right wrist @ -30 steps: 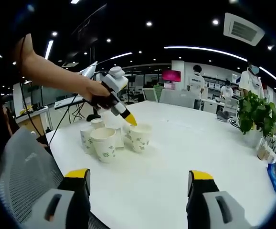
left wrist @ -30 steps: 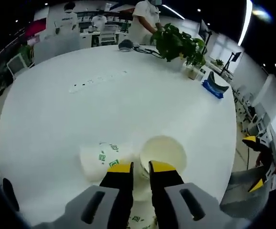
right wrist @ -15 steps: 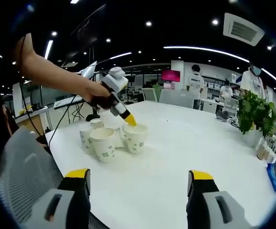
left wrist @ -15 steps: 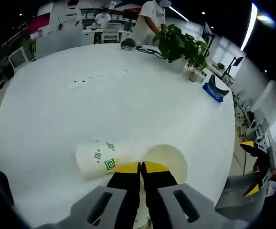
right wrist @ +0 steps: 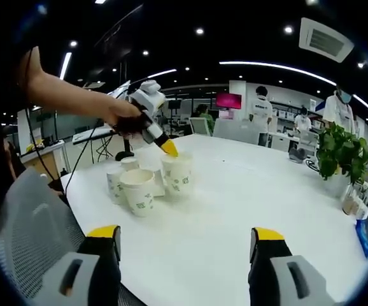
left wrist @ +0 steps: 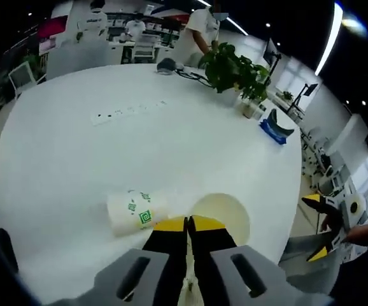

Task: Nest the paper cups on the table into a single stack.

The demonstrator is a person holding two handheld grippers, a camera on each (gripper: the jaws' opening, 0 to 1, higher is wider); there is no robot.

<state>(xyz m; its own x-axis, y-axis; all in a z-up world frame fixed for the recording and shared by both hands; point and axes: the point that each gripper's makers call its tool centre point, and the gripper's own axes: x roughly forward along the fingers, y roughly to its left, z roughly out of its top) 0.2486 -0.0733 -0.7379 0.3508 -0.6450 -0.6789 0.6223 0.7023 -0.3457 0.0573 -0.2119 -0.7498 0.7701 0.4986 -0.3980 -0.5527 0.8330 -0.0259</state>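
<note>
Left gripper (left wrist: 188,223) clenched on the rim of an upright paper cup (left wrist: 219,213) near the table's (left wrist: 107,146) edge, beside a toppled cup (left wrist: 136,210); right gripper (right wrist: 183,245) released, holding nothing, well apart from the cup cluster (right wrist: 142,185). Mid-pickup, seemingly. Next: lift clear, centre over another upright cup, lower straight in.

White round table (left wrist: 76,166): paper cups (right wrist: 139,190) grouped near edge, one on its side (left wrist: 136,210); potted plant (left wrist: 238,70) far right.
</note>
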